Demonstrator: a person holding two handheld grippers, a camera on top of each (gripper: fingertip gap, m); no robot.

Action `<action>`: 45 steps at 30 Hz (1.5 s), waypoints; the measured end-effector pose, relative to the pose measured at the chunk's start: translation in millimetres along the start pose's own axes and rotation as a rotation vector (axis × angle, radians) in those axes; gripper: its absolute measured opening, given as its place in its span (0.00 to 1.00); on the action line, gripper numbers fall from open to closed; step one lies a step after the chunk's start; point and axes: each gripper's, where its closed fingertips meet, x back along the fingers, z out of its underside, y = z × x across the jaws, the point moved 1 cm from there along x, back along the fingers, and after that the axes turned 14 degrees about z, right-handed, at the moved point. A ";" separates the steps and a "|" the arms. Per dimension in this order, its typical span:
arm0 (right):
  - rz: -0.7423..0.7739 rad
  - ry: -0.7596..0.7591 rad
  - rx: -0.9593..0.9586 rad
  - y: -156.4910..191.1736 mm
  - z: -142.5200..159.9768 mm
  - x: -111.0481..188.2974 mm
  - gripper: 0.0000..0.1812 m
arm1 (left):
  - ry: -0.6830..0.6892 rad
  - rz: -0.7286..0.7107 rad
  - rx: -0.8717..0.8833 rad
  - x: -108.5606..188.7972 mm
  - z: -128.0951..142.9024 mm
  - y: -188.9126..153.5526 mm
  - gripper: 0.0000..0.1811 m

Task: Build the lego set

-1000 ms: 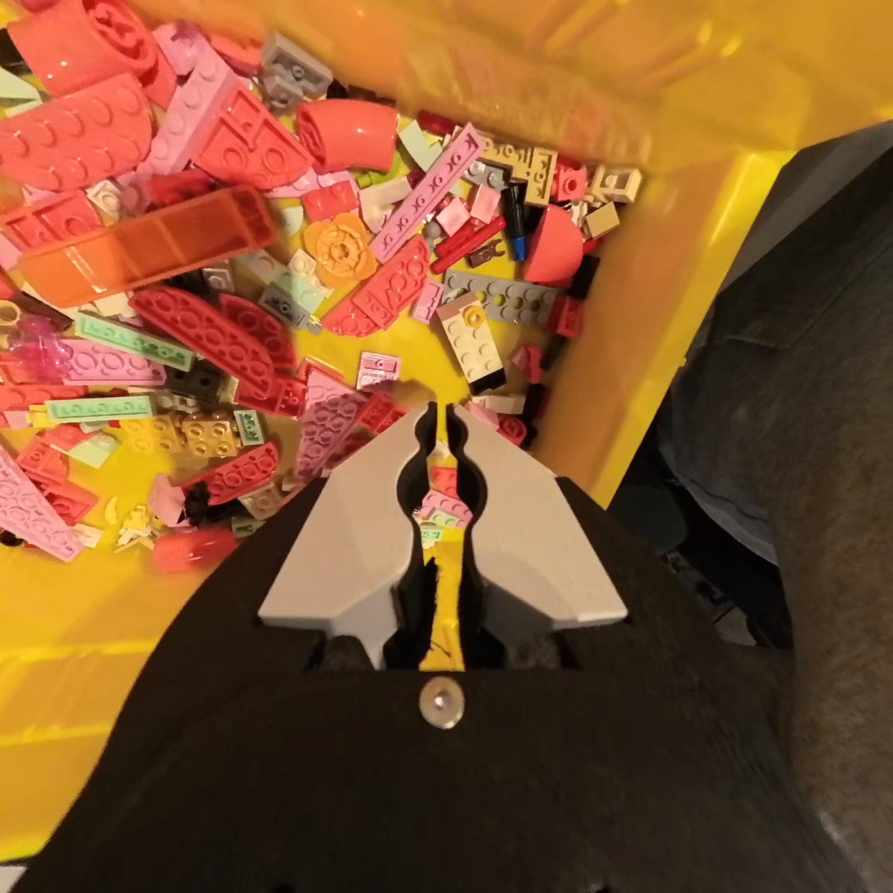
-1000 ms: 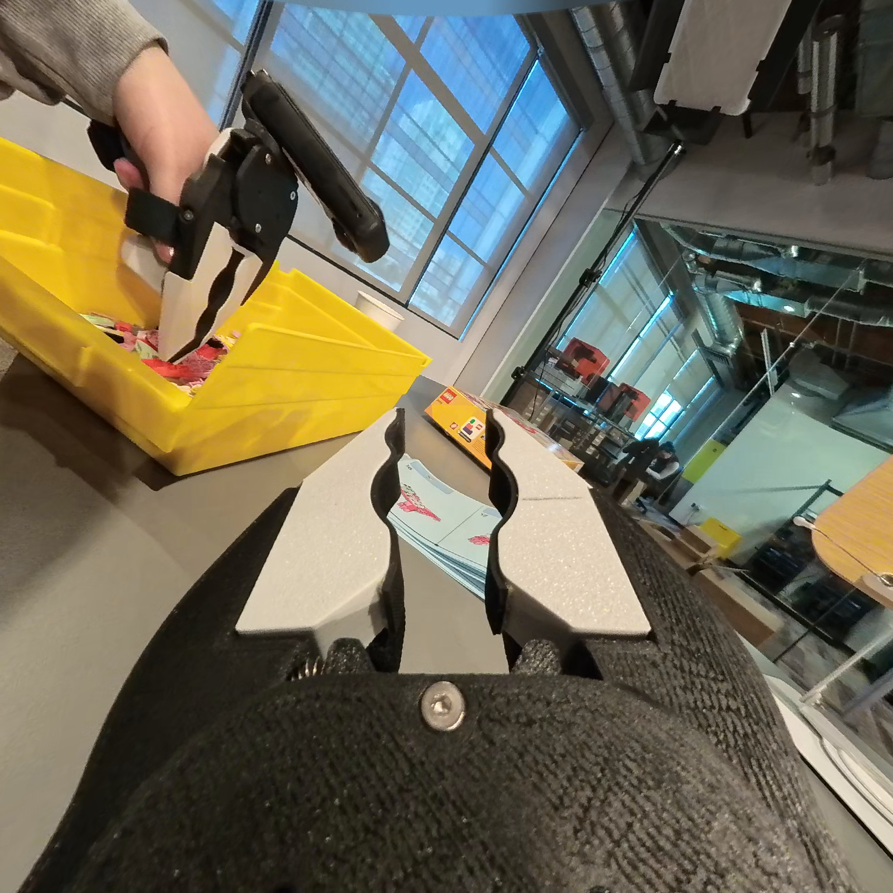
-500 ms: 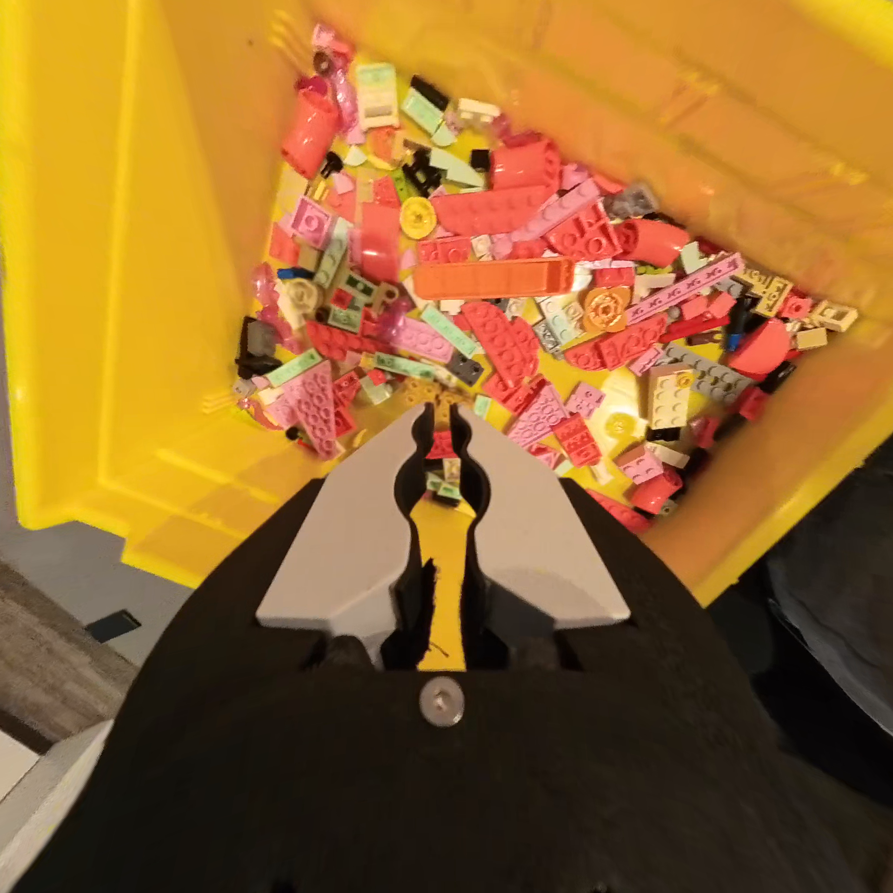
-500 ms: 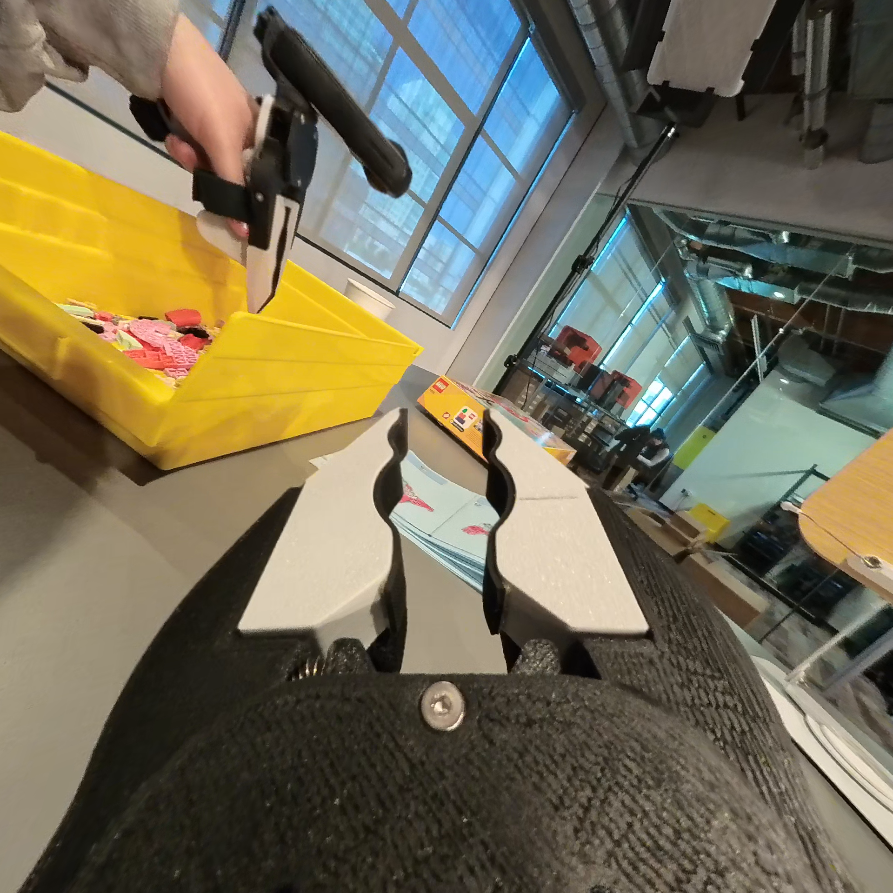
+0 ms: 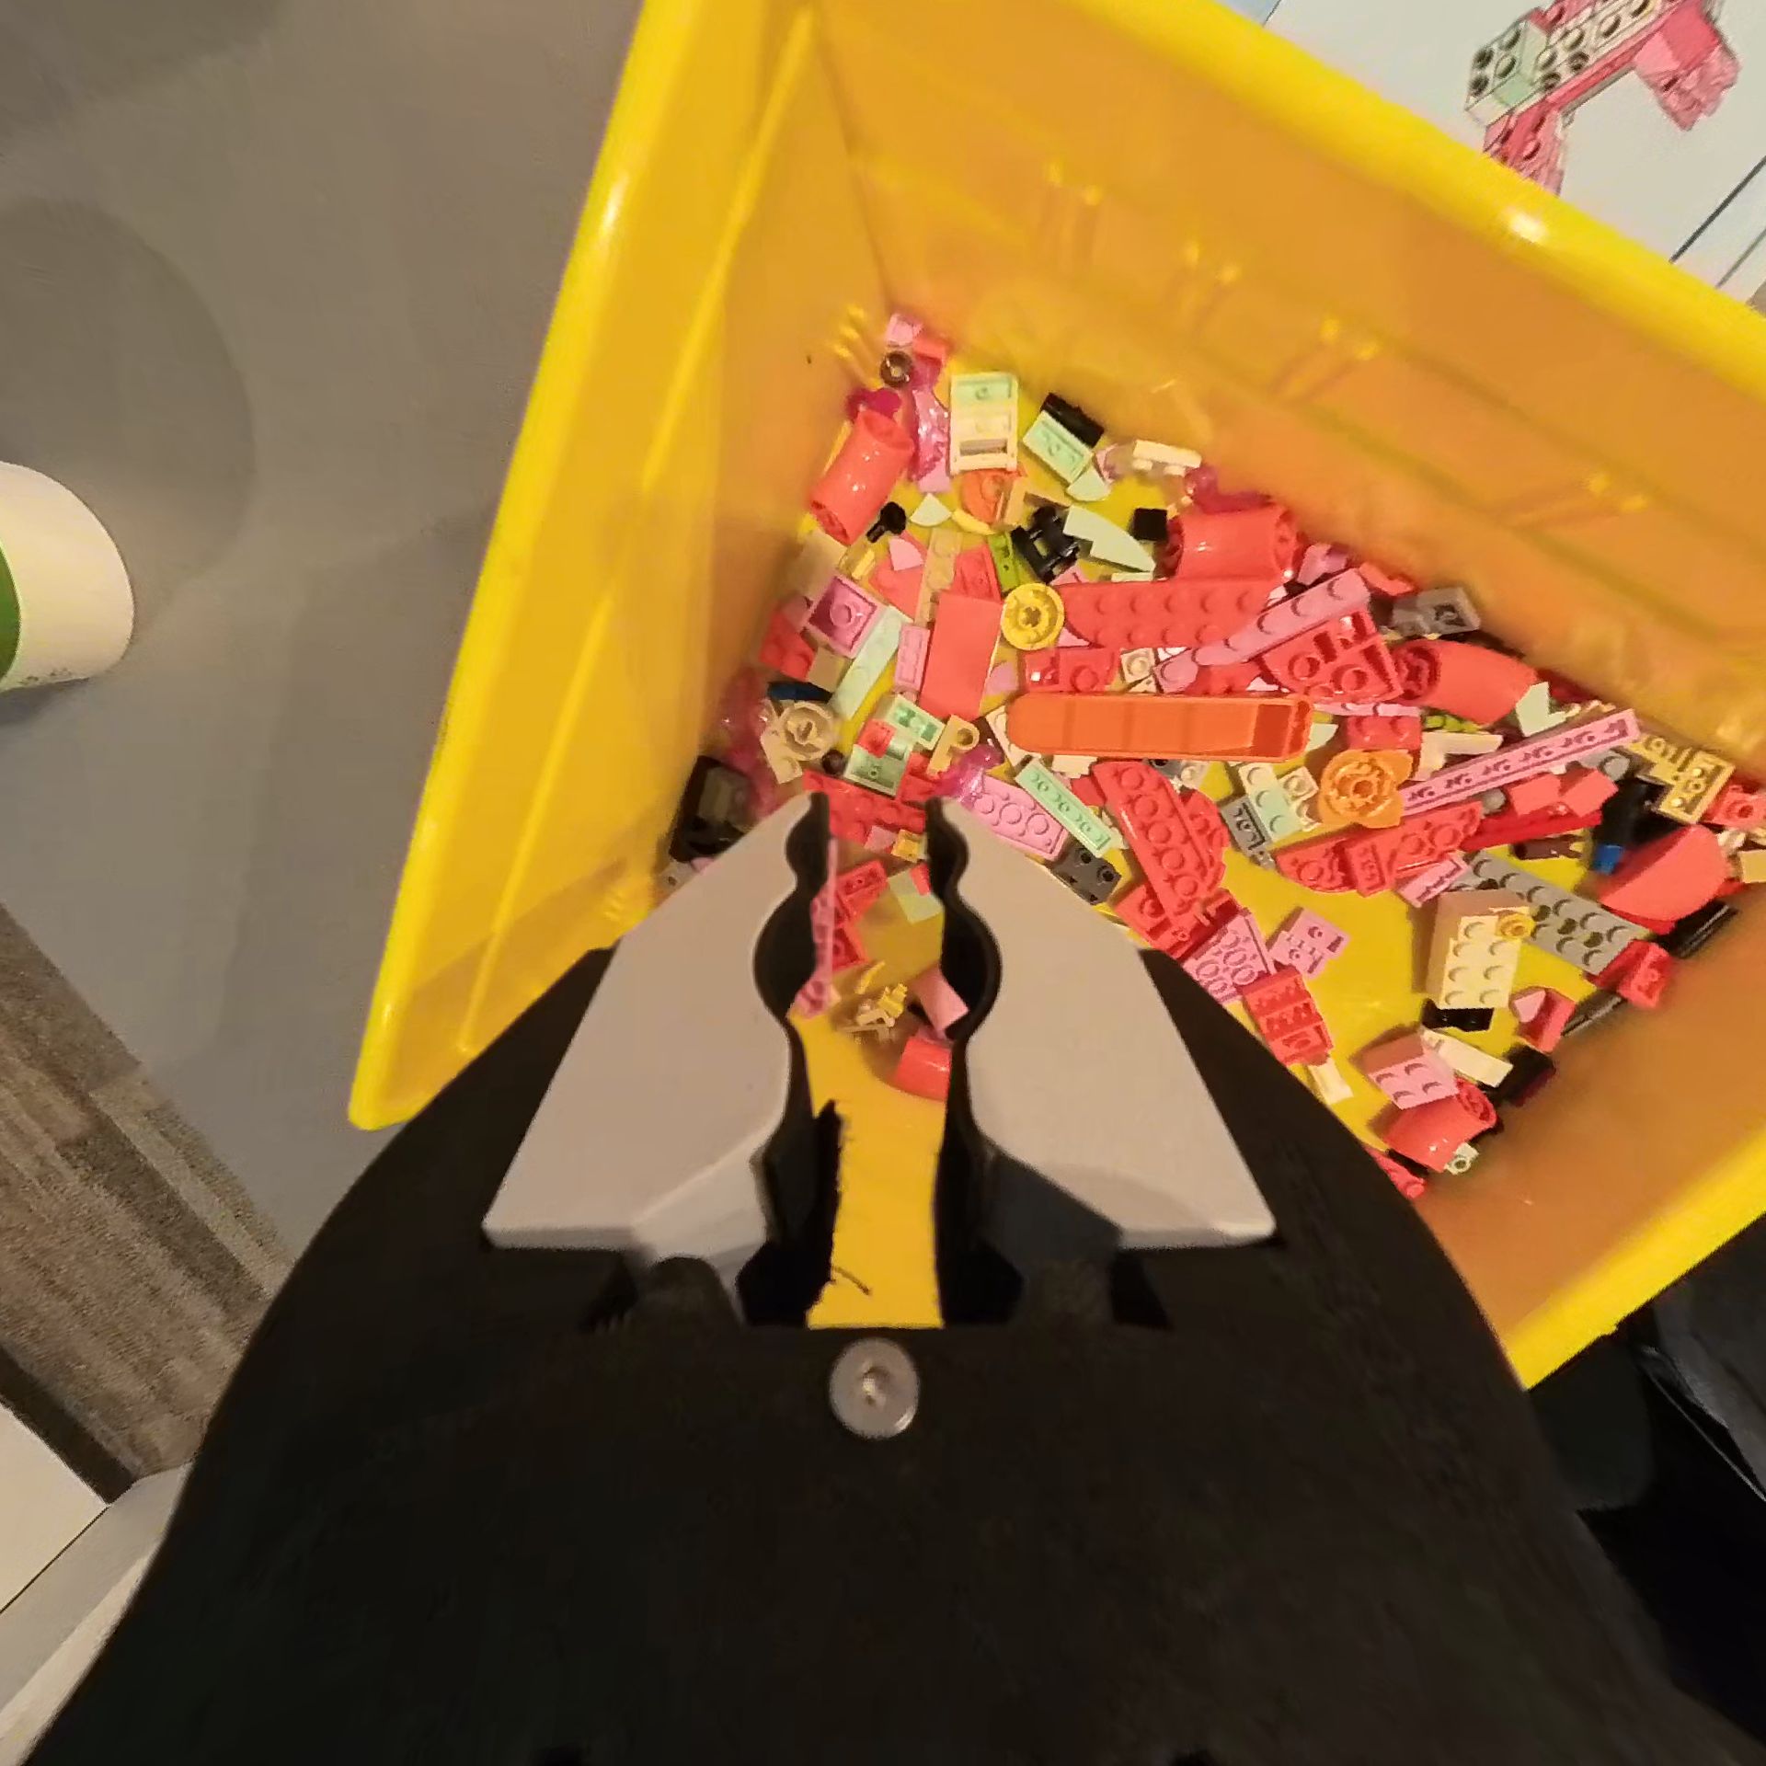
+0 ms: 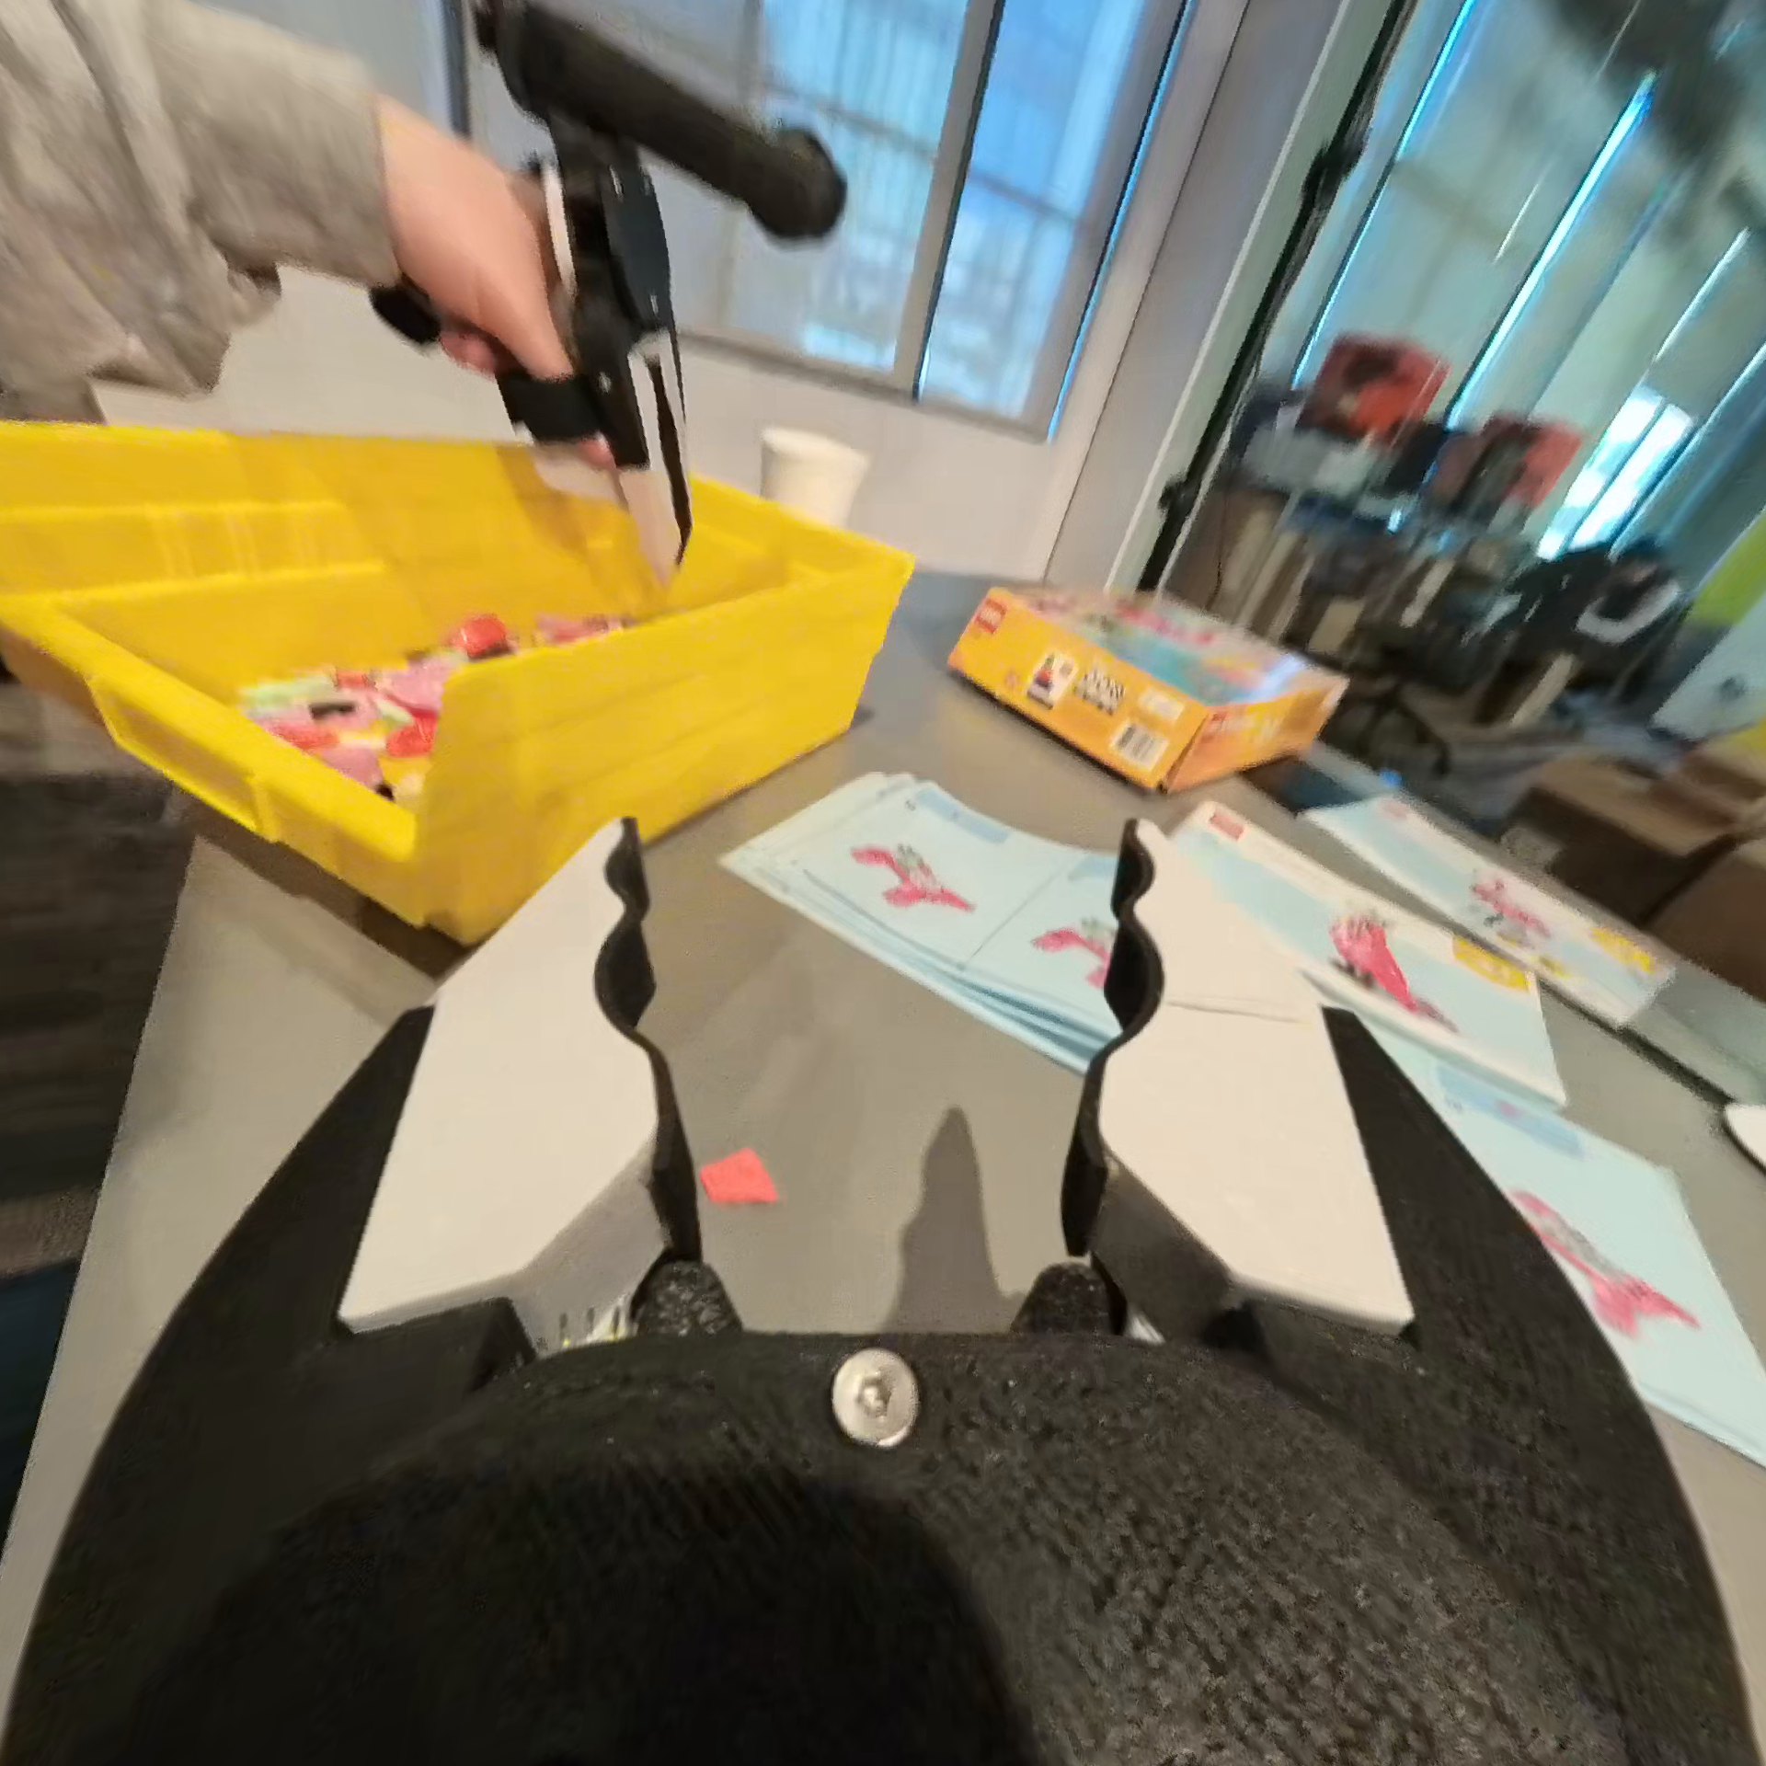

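Note:
A yellow bin (image 5: 573, 478) holds several loose lego bricks, mostly coral, pink and mint, with a long orange piece (image 5: 1156, 728) among them. My left gripper (image 5: 872, 812) hangs above the bin's near corner with its jaws a narrow gap apart and nothing between them. It also shows in the right wrist view (image 6: 669, 564), held by a hand over the bin (image 6: 621, 726). My right gripper (image 6: 879, 841) is wide open and empty, low over the grey table. A small red piece (image 6: 738, 1175) lies on the table between its fingers.
Light blue instruction booklets (image 6: 908, 889) lie spread on the table to the right of the bin. An orange lego box (image 6: 1147, 698) sits behind them. A white cup (image 6: 812, 473) stands behind the bin and also shows in the left wrist view (image 5: 48, 592). The tips of one gripper are about 30 centimeters away from the tips of the other.
My left gripper has pulled up and back from the bricks, and its jaws have parted slightly. My right gripper has opened wide and tipped down toward the table.

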 end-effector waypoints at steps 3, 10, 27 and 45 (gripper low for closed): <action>0.015 0.236 0.102 -17.8 24.1 9.0 0.66 | -0.005 0.000 -0.006 0.1 -1.2 1.4 0.22; 0.110 0.586 0.275 -62.3 70.7 62.2 0.72 | -0.075 0.062 -0.082 -6.3 -20.6 -7.4 0.36; 0.433 1.017 0.349 -146.7 93.3 145.7 0.32 | 0.144 0.242 -0.247 -50.5 -22.4 -21.1 0.21; 0.420 0.916 0.243 -151.7 75.8 141.7 0.18 | 0.300 0.456 -0.357 -40.7 48.4 -65.6 0.20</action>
